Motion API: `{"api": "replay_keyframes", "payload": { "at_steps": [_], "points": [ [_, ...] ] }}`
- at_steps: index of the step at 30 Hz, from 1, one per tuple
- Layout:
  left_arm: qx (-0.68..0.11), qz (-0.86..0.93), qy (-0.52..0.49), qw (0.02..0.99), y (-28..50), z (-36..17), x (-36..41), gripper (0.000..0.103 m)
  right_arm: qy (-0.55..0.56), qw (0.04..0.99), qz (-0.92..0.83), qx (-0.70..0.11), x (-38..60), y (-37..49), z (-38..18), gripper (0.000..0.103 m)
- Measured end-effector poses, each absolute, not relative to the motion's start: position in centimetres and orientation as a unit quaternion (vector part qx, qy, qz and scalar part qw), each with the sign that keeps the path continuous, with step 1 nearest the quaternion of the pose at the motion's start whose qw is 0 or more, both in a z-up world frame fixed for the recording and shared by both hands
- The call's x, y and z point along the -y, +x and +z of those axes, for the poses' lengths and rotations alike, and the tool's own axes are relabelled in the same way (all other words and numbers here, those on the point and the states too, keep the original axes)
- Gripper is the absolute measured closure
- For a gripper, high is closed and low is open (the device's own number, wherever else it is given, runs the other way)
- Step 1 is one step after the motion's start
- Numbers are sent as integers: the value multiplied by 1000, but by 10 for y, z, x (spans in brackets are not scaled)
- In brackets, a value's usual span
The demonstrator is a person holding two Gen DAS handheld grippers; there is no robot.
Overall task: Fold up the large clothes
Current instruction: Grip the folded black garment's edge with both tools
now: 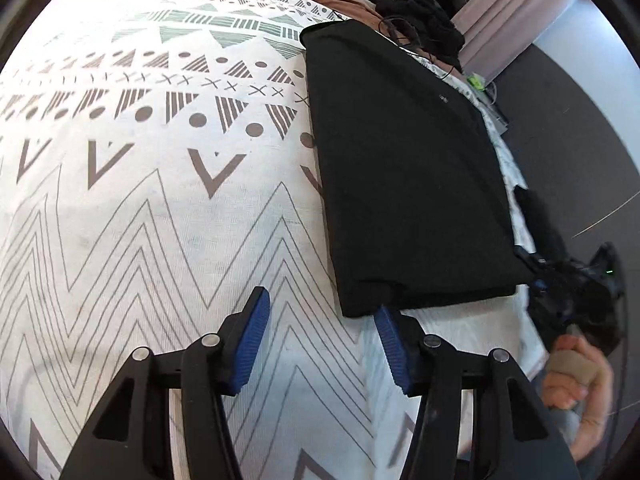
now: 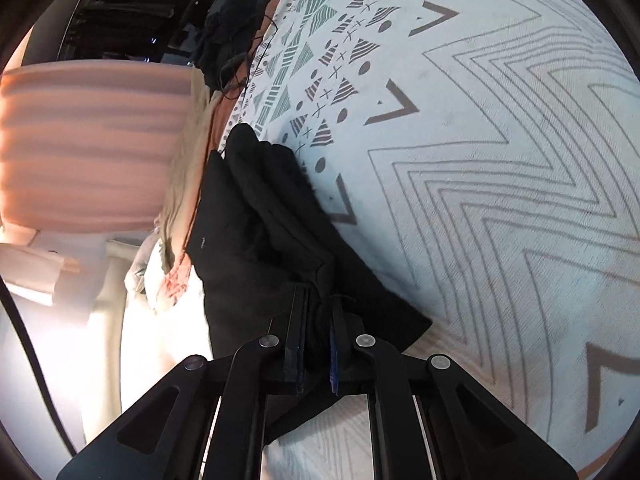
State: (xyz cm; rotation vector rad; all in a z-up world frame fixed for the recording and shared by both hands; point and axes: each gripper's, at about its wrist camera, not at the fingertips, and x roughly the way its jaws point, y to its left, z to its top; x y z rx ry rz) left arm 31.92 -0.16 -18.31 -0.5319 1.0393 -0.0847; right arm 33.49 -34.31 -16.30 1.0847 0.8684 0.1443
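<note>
left fingers (image 1: 320, 320): apart, empty, beside black garment (image 1: 408, 184) corner | right fingers (image 2: 316, 344): clamped on garment edge

Open left claw (image 1: 320, 312) beside folded black garment (image 1: 408, 176) on patterned bedspread (image 1: 140, 200)

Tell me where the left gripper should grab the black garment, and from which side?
Probably the near left corner of the black garment, where its folded edge ends just ahead of the left gripper. Come in low from the near side, over the patterned bedspread, one finger under the edge. That corner lies flat and free; the right gripper already pinches the opposite corner.
</note>
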Motion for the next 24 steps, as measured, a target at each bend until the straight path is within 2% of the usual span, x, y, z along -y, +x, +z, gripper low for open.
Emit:
{"api": "replay_keyframes", "payload": {
  "at_steps": [7, 10, 11, 12, 14, 18, 24],
  "points": [
    [-426, -58, -264, 863, 300, -144, -21, 48, 516, 763, 98, -377, 356, 321, -152, 95],
    [-402, -57, -288, 868, 298, -136, -37, 48, 472, 798, 61, -369, 366, 311, -139, 88],
    [-398, -56, -300, 865, 298, -136, -43, 48, 464, 804, 55, -369, 367, 310, -137, 75],
    [-395, -56, -313, 862, 299, -137, -48, 48, 459, 807, 51, -369, 370, 308, -136, 53],
    [-391, -55, -331, 857, 306, -138, -53, 48, 455, 809, 49, -369, 371, 307, -136, 31],
    [-392, -56, -356, 846, 320, -142, -55, 48, 451, 804, 63, -382, 370, 311, -135, 31],
    [-398, -82, -382, 830, 343, -154, -49, 48, 386, 817, 71, -422, 349, 335, -130, 31]
  ]
}}
